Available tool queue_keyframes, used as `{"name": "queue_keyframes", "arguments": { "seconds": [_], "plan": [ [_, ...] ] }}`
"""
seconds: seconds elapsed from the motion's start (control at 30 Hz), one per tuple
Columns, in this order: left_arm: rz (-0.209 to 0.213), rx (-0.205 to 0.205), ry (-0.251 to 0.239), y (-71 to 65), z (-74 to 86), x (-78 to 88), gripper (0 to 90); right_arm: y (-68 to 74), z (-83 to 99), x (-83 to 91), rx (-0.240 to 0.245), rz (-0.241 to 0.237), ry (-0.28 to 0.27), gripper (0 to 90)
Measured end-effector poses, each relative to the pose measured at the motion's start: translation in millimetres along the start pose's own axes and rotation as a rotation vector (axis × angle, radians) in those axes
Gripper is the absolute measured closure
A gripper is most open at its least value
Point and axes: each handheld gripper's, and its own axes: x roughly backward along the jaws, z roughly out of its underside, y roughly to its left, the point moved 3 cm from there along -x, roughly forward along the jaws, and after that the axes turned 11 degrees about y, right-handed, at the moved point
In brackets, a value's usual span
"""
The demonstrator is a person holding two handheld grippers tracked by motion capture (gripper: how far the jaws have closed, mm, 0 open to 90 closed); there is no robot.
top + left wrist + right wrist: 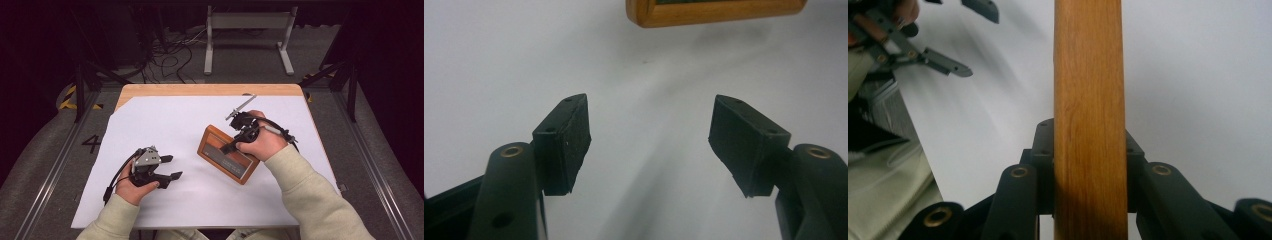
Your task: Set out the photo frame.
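The left tool rests low over the white sheet on the bench, its 2 jaws apart with nothing between them. In the left gripper view, the wooden frame lies well ahead of this tool, beyond the open jaws. To the right, the right tool is clamped on that frame. In the right gripper view, its 2 jaws press both sides of the wooden edge, which runs straight up between them.
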Motion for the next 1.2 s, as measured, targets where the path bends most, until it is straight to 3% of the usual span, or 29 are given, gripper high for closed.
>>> {"name": "queue_keyframes", "arguments": {
  "seconds": [0.17,0.3,0.33,0.43,0.5,0.73,0.87,1.2],
  "plan": [
    [-0.006,0.010,-0.003,0.8,3.6,2.2,33.0,-2.1,-11.5,4.7,0.195,0.016,0.043,71.3],
    [-0.009,0.019,-0.003,1.3,6.7,4.7,33.0,-6.7,-18.4,4.3,0.295,0.035,0.086,71.2],
    [-0.009,0.019,-0.003,1.3,6.7,4.7,33.0,-6.7,-18.4,4.3,0.295,0.035,0.086,71.2],
    [-0.013,0.021,-0.002,1.5,8.9,5.8,33.0,-12.4,-24.1,2.2,0.409,0.031,0.147,71.2],
    [-0.014,0.028,-0.001,1.3,10.0,6.4,33.1,-15.8,-26.0,-0.2,0.445,0.034,0.175,71.2],
    [-0.014,0.030,-0.001,1.2,10.8,6.6,33.1,-25.2,-28.1,-15.0,0.522,0.029,0.277,71.3],
    [-0.012,0.030,-0.002,1.5,10.7,6.1,33.1,-26.3,-29.4,-23.1,0.547,0.020,0.293,71.3],
    [-0.015,0.030,-0.003,1.5,10.8,6.2,33.1,-30.1,-33.1,-34.4,0.542,-0.008,0.287,71.2]
  ]
}}
